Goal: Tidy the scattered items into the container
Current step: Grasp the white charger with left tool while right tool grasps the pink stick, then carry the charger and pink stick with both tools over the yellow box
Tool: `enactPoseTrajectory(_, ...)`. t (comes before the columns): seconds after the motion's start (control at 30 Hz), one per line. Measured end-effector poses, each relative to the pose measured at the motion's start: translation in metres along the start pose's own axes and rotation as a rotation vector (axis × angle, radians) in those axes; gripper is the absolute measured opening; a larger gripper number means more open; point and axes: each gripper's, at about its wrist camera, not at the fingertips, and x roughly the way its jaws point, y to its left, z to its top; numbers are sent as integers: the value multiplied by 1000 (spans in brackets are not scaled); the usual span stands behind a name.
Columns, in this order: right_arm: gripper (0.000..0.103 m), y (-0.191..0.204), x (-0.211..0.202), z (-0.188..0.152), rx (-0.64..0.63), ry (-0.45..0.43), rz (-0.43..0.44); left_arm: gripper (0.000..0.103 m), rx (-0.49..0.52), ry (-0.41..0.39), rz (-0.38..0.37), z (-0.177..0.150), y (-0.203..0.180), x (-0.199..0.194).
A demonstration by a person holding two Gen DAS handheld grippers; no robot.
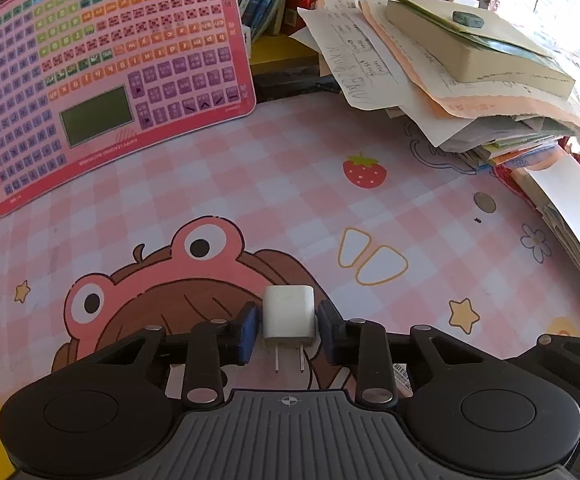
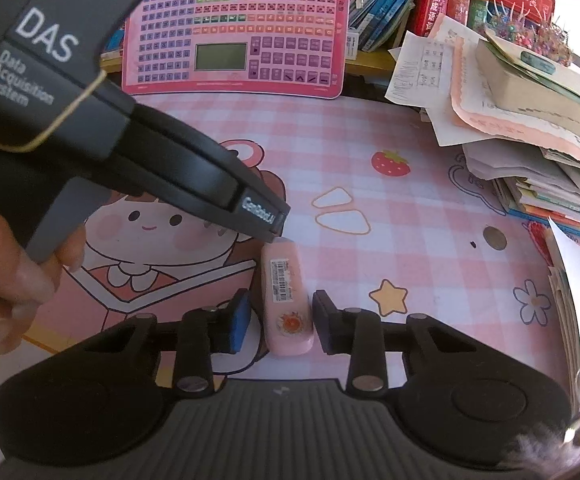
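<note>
White charger plug (image 1: 289, 316) sits between the left tool's (image 1: 288, 330) blue pads, which stand just beside its sides with slim gaps, prongs pointing back toward the camera. Pink eraser-like case (image 2: 288, 300) lies on the table (image 2: 430, 272) between the right tool's (image 2: 278, 322) parted pads, untouched. Farther off, a coin (image 1: 485, 202), paper stack (image 1: 470, 92) and pink keyboard board (image 1: 102, 76).

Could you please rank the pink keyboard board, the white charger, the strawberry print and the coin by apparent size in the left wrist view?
1. Pink keyboard board
2. White charger, though nearness enlarges it
3. Strawberry print
4. Coin
</note>
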Motion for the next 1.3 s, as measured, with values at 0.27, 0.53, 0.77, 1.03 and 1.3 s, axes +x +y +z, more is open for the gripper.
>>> enactPoseTrajectory(0.27,23,0,1,0,-17,-2,8,25,-11,0,20,-4,5,-3)
enactPoseTrajectory(0.53,23,2,-9,0,-30,-9,26,25,-20,-30,21,-14,9,-28)
enactPoseTrajectory(0.77,23,7,-26,-1,-38,-20,42,25,-10,-74,3,-25,12,-67)
enactPoseTrajectory(1.03,23,15,-47,-7,-40,-29,52,25,-19,-128,-13,-38,15,-116)
enactPoseTrajectory(1.3,23,29,-62,-13,-58,-34,62,25,-16,-155,-12,-59,19,-149)
